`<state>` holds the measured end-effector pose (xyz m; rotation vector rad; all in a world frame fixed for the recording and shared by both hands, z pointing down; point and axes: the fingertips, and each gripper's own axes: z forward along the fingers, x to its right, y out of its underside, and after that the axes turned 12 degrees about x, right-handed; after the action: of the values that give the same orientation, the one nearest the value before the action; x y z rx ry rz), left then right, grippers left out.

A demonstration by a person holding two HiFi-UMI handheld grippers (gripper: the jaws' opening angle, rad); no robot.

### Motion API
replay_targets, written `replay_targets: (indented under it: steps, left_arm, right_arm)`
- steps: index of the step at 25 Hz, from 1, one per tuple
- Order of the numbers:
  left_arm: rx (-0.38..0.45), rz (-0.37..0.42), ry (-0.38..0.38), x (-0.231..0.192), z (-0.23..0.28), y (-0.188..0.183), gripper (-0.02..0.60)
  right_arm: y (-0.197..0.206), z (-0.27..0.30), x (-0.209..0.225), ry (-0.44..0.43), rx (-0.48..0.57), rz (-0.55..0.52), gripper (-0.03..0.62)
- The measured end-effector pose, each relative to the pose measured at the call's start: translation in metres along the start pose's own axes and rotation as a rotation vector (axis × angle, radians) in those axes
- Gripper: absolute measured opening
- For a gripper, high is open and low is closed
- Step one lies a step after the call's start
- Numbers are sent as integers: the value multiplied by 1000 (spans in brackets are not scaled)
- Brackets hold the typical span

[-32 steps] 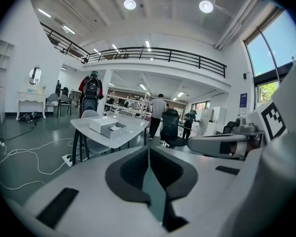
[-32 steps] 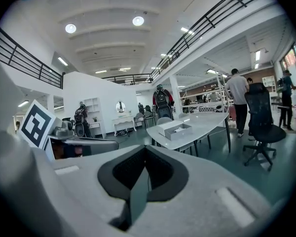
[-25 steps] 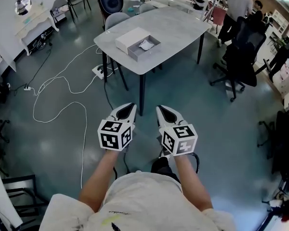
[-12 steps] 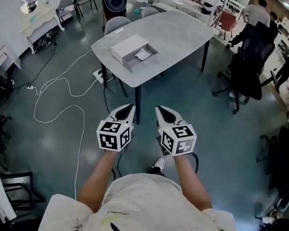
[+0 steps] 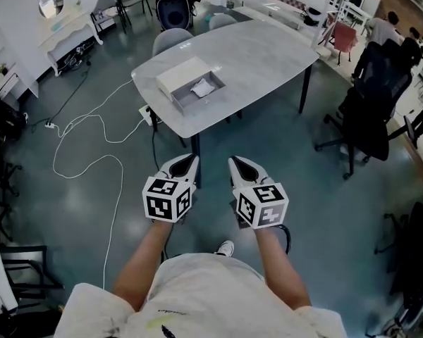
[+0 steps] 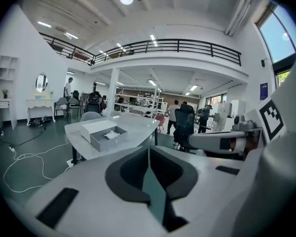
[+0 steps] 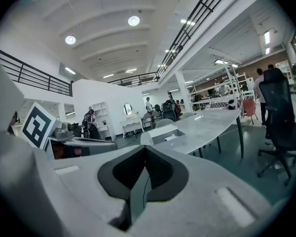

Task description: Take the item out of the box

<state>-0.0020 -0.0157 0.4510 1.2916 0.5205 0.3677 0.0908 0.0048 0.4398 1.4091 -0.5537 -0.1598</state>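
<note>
On the smooth grey table (image 5: 268,55) sits a flat open box (image 5: 173,82); the crumpled white item (image 5: 201,88) lies inside; far off, left gripper (image 5: 187,160) and right gripper (image 5: 240,163) are pinched closed, empty.

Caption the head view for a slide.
Left gripper and right gripper, both shut, short of the table holding the open box and item.

The person wears a pale short-sleeved shirt (image 5: 197,291) and a white shoe (image 5: 225,247); the left gripper (image 5: 190,156) and right gripper (image 5: 235,160) are white shells with black-lined jaws and black-and-white marker cubes.
</note>
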Motion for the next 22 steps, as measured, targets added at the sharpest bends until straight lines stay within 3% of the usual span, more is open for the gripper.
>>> replay_targets:
  steps: [9, 22]
  left_arm:
    - [-2, -13, -32, 5, 21, 0, 18]
    - [3, -49, -56, -27, 68, 2, 18]
  right_arm:
    - [-5, 7, 26, -24, -6, 11, 5]
    - [0, 56, 54, -44, -42, -10, 5]
